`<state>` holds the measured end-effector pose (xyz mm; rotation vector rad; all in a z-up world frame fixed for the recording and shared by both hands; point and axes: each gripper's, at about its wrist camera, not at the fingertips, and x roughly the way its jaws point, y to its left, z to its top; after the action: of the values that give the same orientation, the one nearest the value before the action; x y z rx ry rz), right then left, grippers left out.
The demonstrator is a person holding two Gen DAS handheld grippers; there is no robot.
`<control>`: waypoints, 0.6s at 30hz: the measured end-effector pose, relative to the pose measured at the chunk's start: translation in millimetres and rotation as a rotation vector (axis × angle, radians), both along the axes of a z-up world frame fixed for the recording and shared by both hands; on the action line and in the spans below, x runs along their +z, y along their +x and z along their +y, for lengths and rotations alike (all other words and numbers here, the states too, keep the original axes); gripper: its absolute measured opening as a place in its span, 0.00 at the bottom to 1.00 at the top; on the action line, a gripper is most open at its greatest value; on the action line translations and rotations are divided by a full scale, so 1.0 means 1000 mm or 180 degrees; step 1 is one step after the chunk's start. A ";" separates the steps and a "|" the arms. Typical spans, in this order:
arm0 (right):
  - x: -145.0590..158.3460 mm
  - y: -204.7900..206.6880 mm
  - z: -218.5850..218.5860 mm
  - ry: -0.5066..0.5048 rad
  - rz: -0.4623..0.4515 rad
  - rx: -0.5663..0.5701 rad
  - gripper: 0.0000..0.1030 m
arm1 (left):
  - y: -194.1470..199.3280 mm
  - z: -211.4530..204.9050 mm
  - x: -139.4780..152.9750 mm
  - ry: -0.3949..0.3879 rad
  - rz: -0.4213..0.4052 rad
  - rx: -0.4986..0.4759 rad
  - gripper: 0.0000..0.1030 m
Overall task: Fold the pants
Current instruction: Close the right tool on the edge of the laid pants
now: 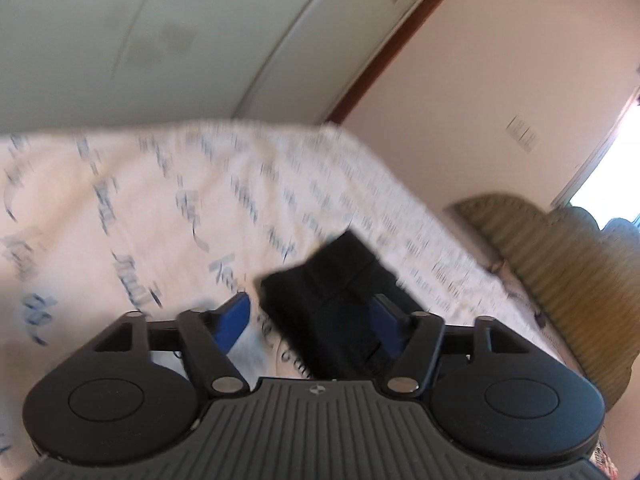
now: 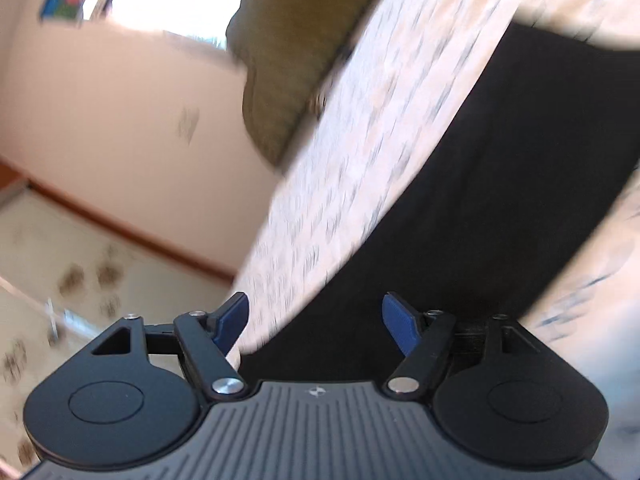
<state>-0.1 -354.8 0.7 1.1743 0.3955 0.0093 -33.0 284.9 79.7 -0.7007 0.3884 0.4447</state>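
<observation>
The black pants [image 1: 336, 300] lie on a white bedsheet with blue lettering [image 1: 160, 208]. In the left wrist view a narrow end of them lies just ahead of my left gripper [image 1: 310, 314], partly covering its right blue pad; the jaws stand wide apart. In the right wrist view the pants [image 2: 480, 200] stretch as a long black band from between the jaws toward the upper right. My right gripper [image 2: 316, 318] is open, its blue pads wide apart over the near end of the cloth. Both views are motion-blurred.
An olive striped headboard or cushion [image 1: 560, 264] stands at the bed's right side, also in the right wrist view [image 2: 288, 60]. Beyond the bed edge are a pink wall [image 1: 480, 80], a tiled floor [image 2: 60, 264] and a bright window [image 1: 612, 176].
</observation>
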 end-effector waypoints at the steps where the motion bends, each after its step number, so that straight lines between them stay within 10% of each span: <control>1: -0.001 -0.013 -0.014 0.0056 -0.0008 -0.0170 0.78 | -0.004 -0.005 0.006 0.0050 -0.0036 0.0003 0.69; 7: -0.024 -0.054 -0.080 0.0331 0.0396 -0.0822 0.79 | 0.016 -0.050 0.030 0.0135 -0.0108 -0.0388 0.70; 18: -0.038 -0.034 -0.109 0.0204 0.0603 -0.0962 0.77 | 0.062 -0.146 0.033 0.0222 -0.0101 -0.1150 0.73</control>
<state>-34.4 -463.7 -37.6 1.2935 0.3826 -0.3563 29.4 138.5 112.9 -0.5542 0.4569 0.1045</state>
